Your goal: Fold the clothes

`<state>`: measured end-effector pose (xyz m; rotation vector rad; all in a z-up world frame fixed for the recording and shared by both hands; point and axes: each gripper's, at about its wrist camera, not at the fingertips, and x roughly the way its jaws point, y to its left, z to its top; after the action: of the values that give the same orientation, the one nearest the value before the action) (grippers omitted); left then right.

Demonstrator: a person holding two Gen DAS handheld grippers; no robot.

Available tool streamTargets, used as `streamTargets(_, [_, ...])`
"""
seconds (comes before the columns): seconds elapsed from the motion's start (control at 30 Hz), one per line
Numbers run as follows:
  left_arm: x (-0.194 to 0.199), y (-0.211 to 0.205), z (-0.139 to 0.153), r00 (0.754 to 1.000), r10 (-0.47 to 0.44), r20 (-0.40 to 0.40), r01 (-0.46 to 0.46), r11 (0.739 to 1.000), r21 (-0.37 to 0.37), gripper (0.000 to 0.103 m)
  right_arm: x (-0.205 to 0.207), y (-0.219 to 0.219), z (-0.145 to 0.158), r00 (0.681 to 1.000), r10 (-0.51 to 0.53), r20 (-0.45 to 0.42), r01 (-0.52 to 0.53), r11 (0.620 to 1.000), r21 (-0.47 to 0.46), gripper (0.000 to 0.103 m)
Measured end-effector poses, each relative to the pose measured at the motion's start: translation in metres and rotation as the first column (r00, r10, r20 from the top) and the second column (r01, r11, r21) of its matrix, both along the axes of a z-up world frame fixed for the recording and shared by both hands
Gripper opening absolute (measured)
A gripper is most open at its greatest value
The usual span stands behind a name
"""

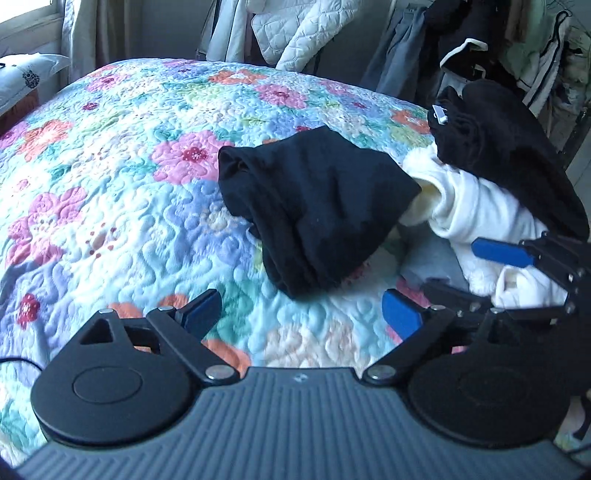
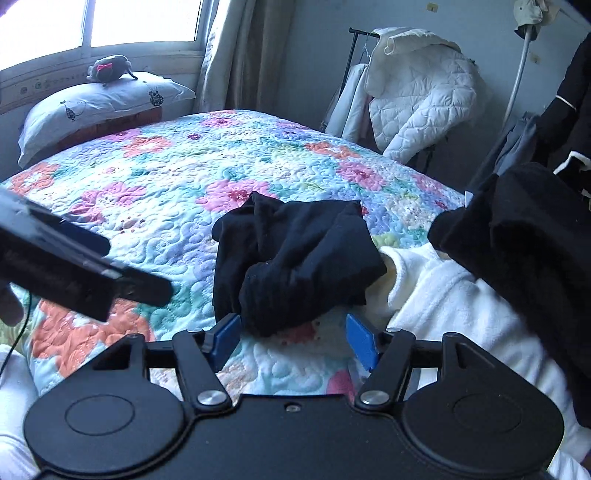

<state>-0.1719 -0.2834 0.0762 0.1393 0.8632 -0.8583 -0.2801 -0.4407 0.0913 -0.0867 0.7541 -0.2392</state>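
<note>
**Inspector:** Where is the task's thing found?

**Recorder:** A folded black garment (image 1: 317, 210) is laid on the quilt (image 1: 129, 192), toward the bed's right edge and nearer the foot than the pillow (image 2: 96, 107). Its right side is overlapped onto a white garment (image 1: 476, 218), which is heaped at that right edge. A second black garment (image 1: 509, 155) is piled on top of the white one, with a small white tag (image 1: 439, 114) seen at its far end.

**Inspector:** The left gripper?

**Recorder:** The left gripper (image 1: 301, 314) is held above the quilt, just short of the folded black garment. Its blue pads (image 1: 201, 312) are spread wide and nothing is caught between them.

**Inspector:** The right gripper?

**Recorder:** The right gripper (image 2: 295, 339) is pointed at the near end of the same garment. Its blue pads (image 2: 225, 338) are set apart; the cloth's near edge is seen just ahead of them, and no pressing on it is observed. In the left wrist view its fingers are seen over the white garment.

**Inspector:** Surroundings?

**Recorder:** A small plush toy (image 2: 110, 68) is rested on the pillow below the window (image 2: 103, 22). A white quilted jacket (image 2: 421, 99) is hung on a rack beyond the bed's far edge.
</note>
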Motion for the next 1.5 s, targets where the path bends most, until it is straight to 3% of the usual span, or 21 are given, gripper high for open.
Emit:
streamTargets(0.23, [-0.008,-0.010,-0.011,0.998,-0.043,-0.036,0.044,0.999,0.026,0.095,-0.014,-0.001,0.003,1.000,-0.027,-0.015,0.027,0.999,0.021,0.074])
streamTargets(0.37, [-0.014,-0.013,-0.011,0.997,-0.072,-0.014,0.072,0.997,0.019,0.095,-0.021,-0.015,-0.001,0.999,-0.047,-0.007,0.048,0.992,0.116,0.077])
streamTargets(0.57, [-0.022,-0.019,-0.007,0.994,-0.108,0.018,0.108,0.994,0.008,0.102,-0.023,-0.014,-0.009,0.998,-0.066,-0.012,0.067,0.993,0.095,0.078])
streamTargets(0.73, [-0.023,-0.014,0.000,0.995,-0.101,0.015,0.102,0.993,-0.067,0.103,-0.027,-0.027,-0.010,0.996,-0.095,-0.002,0.092,0.963,0.252,0.078])
streamTargets(0.8, [-0.024,-0.015,0.000,0.996,-0.088,0.025,0.089,0.994,-0.062,0.103,-0.027,-0.030,-0.011,0.995,-0.101,-0.006,0.099,0.955,0.280,0.078])
streamTargets(0.93, [-0.027,-0.018,-0.001,0.995,-0.092,0.050,0.094,0.995,-0.038,0.103,-0.025,-0.028,-0.016,0.995,-0.099,-0.019,0.100,0.963,0.250,0.078])
streamTargets(1.17, [-0.026,-0.017,0.000,0.993,-0.109,0.041,0.112,0.992,-0.066,0.103,-0.025,-0.026,-0.018,0.997,-0.079,-0.023,0.082,0.962,0.260,0.078])
streamTargets(1.37, [-0.028,-0.019,0.001,0.990,-0.135,0.039,0.138,0.987,-0.085,0.103,-0.024,-0.023,-0.019,0.997,-0.064,-0.037,0.072,0.946,0.315,0.078])
streamTargets(1.5, [-0.023,-0.019,-0.003,0.990,-0.138,-0.020,0.134,0.984,-0.118,0.103,-0.022,-0.020,-0.018,0.998,-0.054,-0.040,0.064,0.953,0.296,0.078])
